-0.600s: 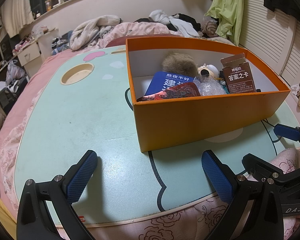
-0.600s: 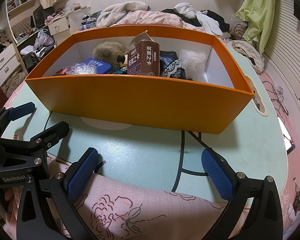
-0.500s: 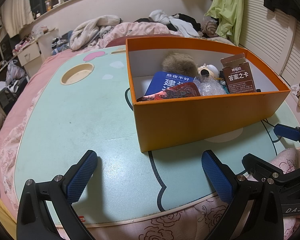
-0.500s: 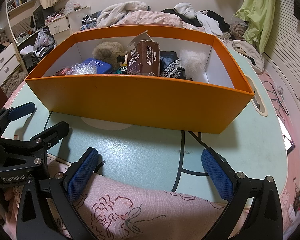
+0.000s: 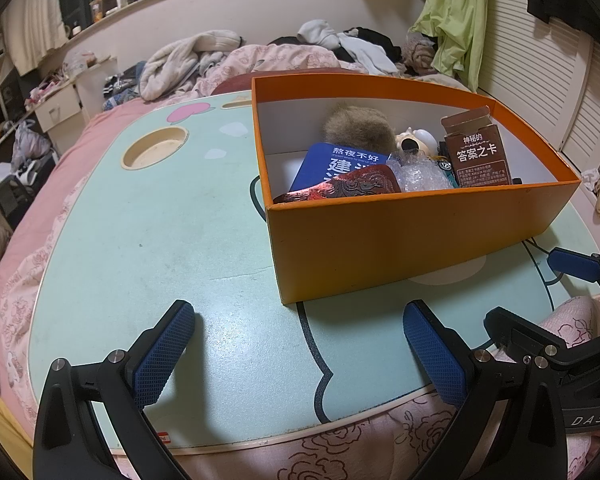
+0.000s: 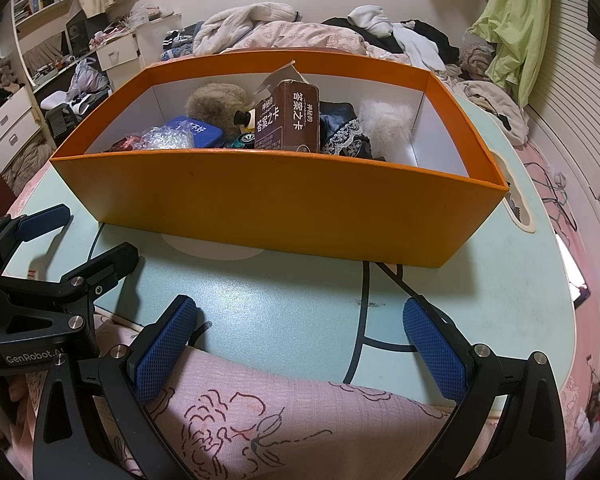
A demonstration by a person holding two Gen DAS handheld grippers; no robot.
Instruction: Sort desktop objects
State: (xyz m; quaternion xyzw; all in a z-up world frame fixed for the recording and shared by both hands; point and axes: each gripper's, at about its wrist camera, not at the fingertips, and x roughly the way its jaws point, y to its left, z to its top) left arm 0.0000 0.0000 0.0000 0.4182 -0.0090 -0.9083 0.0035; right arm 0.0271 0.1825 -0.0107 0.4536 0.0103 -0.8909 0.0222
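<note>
One orange cardboard box [image 5: 400, 240] with a white inside is sitting on the mint-green lap table [image 5: 140, 220]. Left wrist view: the box is holding a blue tin with white characters [image 5: 336, 166], a dark red embossed piece [image 5: 352, 190], crumpled clear bubble wrap [image 5: 418, 172], a brown fur ball [image 5: 358, 130], a small white figure [image 5: 416, 142] and an upright brown card carton [image 5: 480, 156]. The left gripper [image 5: 298, 354] is hovering over bare tabletop, jaws spread fully, gripping nothing.

Right wrist view: only here a white fluffy pompom [image 6: 386, 122] and dark lace-trimmed fabric [image 6: 342, 130] are showing beside the carton. The right gripper [image 6: 298, 354] is hanging at the table's near edge above pink floral bedding [image 6: 260, 408], jaws fully apart, empty.
</note>
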